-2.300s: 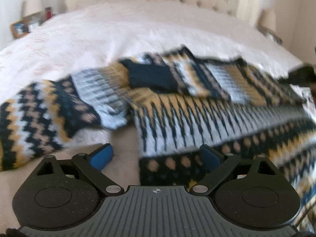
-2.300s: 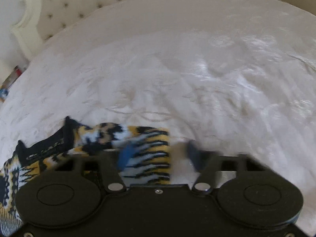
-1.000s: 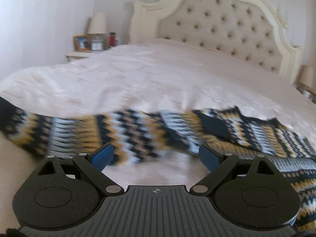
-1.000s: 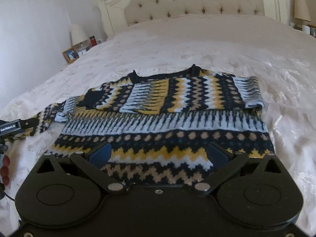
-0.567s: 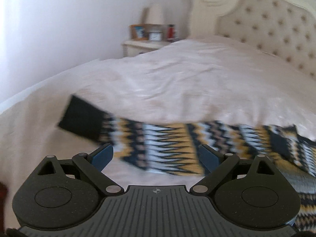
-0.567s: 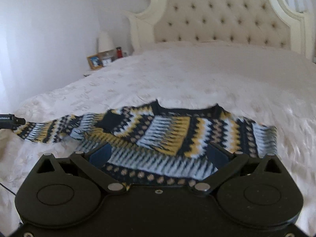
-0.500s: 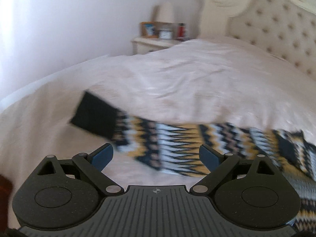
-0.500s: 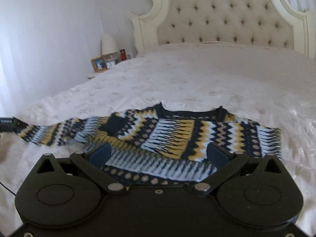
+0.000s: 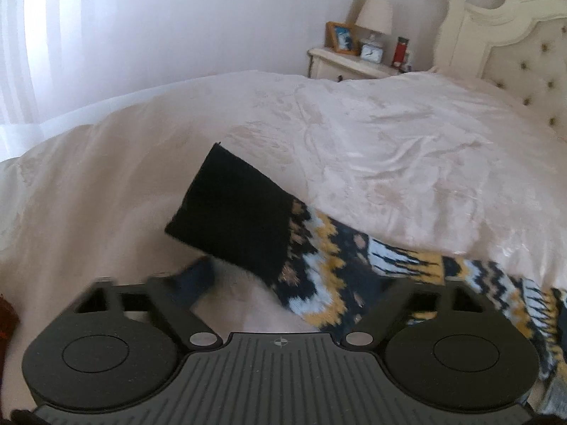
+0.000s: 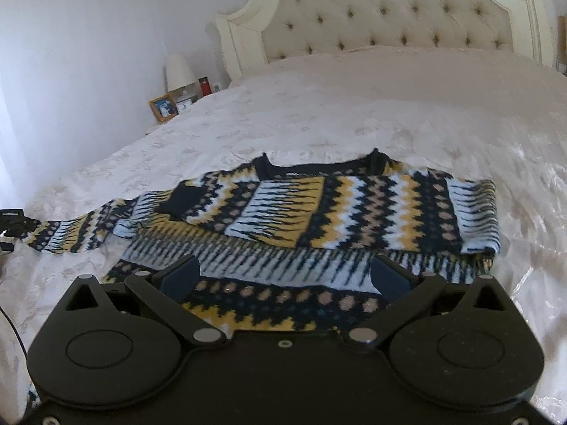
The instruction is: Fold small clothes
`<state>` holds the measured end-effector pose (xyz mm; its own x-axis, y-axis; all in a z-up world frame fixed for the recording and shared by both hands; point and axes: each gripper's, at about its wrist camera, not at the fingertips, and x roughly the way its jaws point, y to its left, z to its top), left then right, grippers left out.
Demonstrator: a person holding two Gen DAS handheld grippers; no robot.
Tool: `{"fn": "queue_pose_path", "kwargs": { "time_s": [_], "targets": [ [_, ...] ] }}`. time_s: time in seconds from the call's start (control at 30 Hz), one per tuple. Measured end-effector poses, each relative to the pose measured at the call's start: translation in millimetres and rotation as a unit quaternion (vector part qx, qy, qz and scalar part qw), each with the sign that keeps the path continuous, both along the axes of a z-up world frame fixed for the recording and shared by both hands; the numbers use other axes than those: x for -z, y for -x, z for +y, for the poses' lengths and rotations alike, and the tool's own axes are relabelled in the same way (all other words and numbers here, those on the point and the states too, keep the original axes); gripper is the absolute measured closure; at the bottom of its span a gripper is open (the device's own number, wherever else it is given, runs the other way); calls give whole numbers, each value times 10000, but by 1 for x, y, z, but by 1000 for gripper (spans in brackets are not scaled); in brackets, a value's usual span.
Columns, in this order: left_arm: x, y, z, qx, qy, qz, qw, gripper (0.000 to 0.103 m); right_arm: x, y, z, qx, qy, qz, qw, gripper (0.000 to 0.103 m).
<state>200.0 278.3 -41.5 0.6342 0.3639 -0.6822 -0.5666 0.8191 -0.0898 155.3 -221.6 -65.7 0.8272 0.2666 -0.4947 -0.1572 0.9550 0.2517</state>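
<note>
A home bedroom: a bed with tufted headboard ahead of the claw; lamp on a nightstand beyond.

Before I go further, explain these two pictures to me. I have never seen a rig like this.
There is no robot here. A person holds a two-finger tool in each hand, and each tool carries a wide-angle camera that looks forward along its fingers. The black shape along the bottom of each picture is the tool itself.

One picture comes from the left tool, the other from the right tool. Both are open and hold nothing.

A patterned knit sweater lies flat on the bed. One sleeve is folded across its chest. The other sleeve stretches out sideways, and the left tool hovers close to its dark cuff.
</note>
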Motion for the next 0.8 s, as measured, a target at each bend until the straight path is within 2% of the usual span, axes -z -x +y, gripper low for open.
{"fn": "queue_pose_path", "kwargs": {
  "time_s": [0.03, 0.1, 0.13, 0.2, 0.3, 0.47, 0.6, 0.8],
  "targets": [
    [0, -2, 0, -60, -51, 22, 10000, 58, 2, -1, 0, -9, -4, 29, 10000, 1],
    [-2, -4, 0, -114, -130, -61, 9998, 78, 6, -3, 0, -40, -20, 104, 9999, 1],
    [-4, -3, -1, -101, -135, -99, 9998, 87, 7, -3, 1, -59, -21, 140, 9999, 0],
    [-13, -3, -4, -28, -69, -235, 9997, 96, 9, -3, 3, -103, -3, 175, 9998, 1],
    [-33, -8, -15, 190, 66, -528, 9984, 98, 10, -3, 4, -145, 5, 195, 9997, 1],
    [-86, -21, -61, 927, -165, -989, 9906, 98, 8, -3, 0, -121, -42, 213, 9997, 1],
    [-128, -36, -110, 1612, -238, -1342, 9775, 98, 4, -2, -6, -67, -76, 198, 9998, 1],
    [-175, -49, -195, 2627, -369, -1749, 9482, 98, -2, -2, -17, 50, -118, 223, 9997, 1]
  ]
}}
